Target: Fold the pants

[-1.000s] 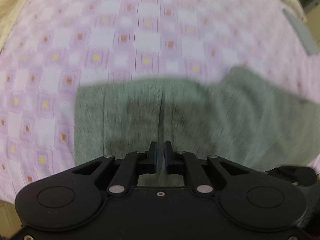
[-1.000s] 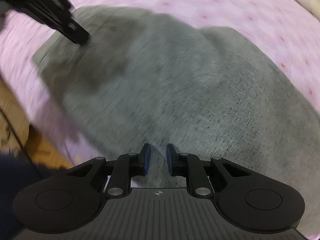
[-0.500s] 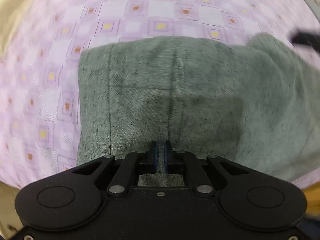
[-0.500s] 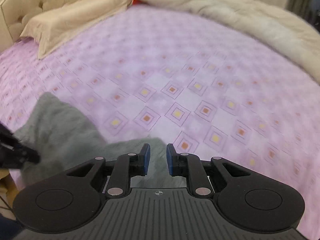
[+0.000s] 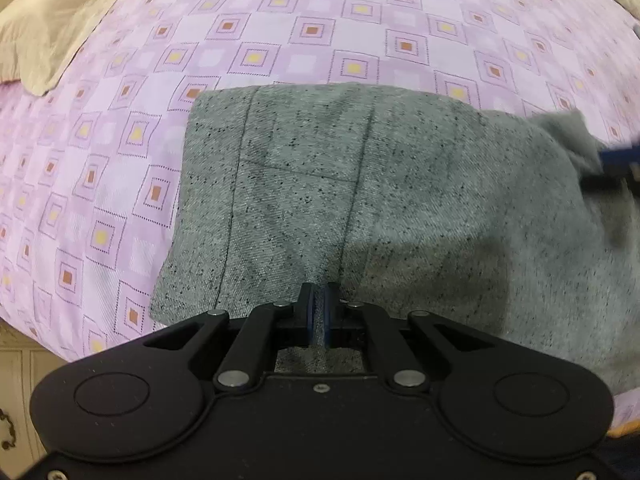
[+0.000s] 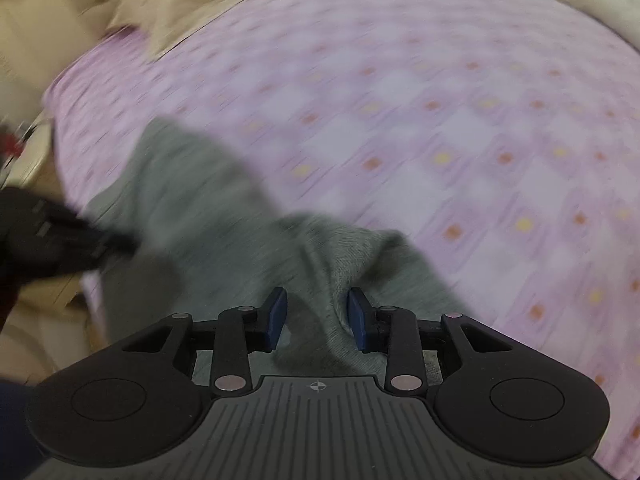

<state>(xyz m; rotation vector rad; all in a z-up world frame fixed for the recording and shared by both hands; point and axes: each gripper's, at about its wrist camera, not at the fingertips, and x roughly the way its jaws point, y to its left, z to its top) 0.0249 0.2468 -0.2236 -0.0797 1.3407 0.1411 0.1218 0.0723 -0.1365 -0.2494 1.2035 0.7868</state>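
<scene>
We see the grey pants (image 5: 400, 200) lying folded on the bed (image 5: 280, 32), near its front edge, with a beige pillow (image 5: 52, 32) well apart beyond them. The left gripper (image 5: 319, 312) is clamped on a ridge of the pants' near edge, its blue pads drawn together. The right gripper (image 6: 316, 314) is opening; a raised fold of the pants stands between its parted pads. We note that the right wrist view is blurred.

One pants (image 5: 400, 200), two claws (image 5: 319, 312) (image 6: 316, 312), one bedsheet (image 5: 320, 20), one pillow (image 5: 48, 32).
</scene>
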